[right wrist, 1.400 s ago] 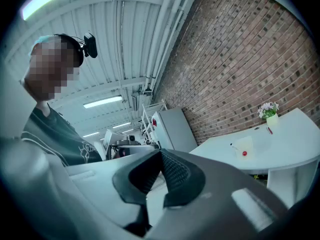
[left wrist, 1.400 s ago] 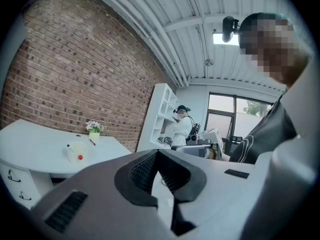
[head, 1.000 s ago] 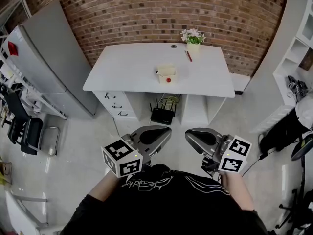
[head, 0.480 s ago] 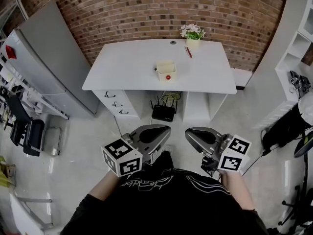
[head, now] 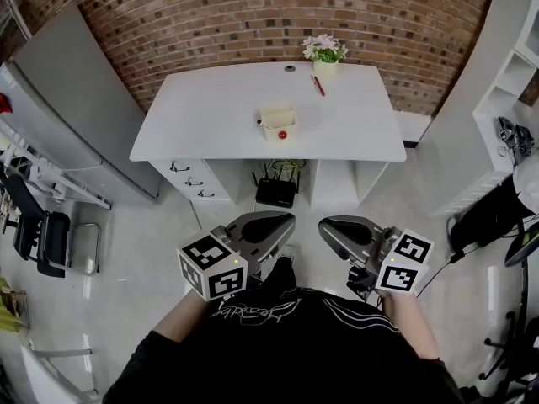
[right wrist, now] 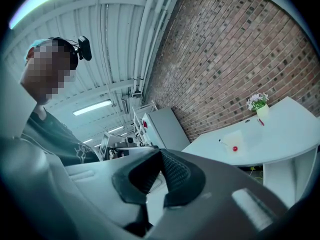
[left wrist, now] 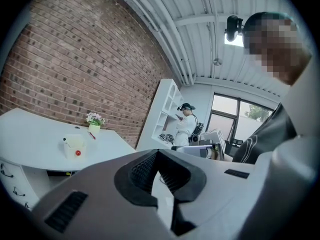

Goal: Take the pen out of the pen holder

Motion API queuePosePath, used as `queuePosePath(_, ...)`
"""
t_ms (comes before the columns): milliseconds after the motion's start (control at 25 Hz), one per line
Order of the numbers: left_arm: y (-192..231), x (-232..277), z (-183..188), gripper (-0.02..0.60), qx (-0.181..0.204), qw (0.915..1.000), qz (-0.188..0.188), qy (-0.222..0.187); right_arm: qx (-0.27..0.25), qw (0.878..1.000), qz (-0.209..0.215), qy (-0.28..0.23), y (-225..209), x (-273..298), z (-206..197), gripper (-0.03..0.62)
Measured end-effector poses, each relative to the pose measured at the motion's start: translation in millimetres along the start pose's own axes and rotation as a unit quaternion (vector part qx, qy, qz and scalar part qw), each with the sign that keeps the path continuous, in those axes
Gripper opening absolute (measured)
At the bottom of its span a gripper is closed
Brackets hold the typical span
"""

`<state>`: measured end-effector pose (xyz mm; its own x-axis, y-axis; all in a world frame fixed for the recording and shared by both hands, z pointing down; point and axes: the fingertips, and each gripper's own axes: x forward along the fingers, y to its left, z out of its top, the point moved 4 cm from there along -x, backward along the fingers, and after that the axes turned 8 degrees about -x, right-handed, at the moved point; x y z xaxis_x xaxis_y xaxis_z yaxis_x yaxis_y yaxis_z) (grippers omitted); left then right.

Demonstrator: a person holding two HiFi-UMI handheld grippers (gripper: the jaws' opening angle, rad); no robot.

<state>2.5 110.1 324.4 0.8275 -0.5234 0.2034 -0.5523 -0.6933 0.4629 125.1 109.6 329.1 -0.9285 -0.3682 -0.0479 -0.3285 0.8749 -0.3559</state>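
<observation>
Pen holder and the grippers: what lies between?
Head view: just bare desk top and pale floor, with a router under the desk, between pen holder, left gripper and right gripper.

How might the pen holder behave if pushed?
The pen holder looks small and stands loose on the desk, so it is probably light and may slide. Its squat, boxy shape suggests it won't tip easily.

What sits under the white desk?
Under the desk, a black router with tangled cables sits in the open bay, drawers at its left. Whatever lies behind the white panel at right is covered.
</observation>
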Motion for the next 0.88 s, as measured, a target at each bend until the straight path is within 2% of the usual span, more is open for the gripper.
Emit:
queuePosePath(560, 91.0, 53.2, 33.2, 0.003, -0.041, 0.9989, -0.006, 0.022, 0.041, 0.999, -0.021, 0.022, -93.8, 47.6, 10.5, 0.003)
queuePosePath(880, 146.7, 67.4, 45.9, 0.003, -0.059, 0.9978, 0.002, 0.030, 0.059, 0.997, -0.025, 0.030, -139.1, 84.7, 11.3, 0.003)
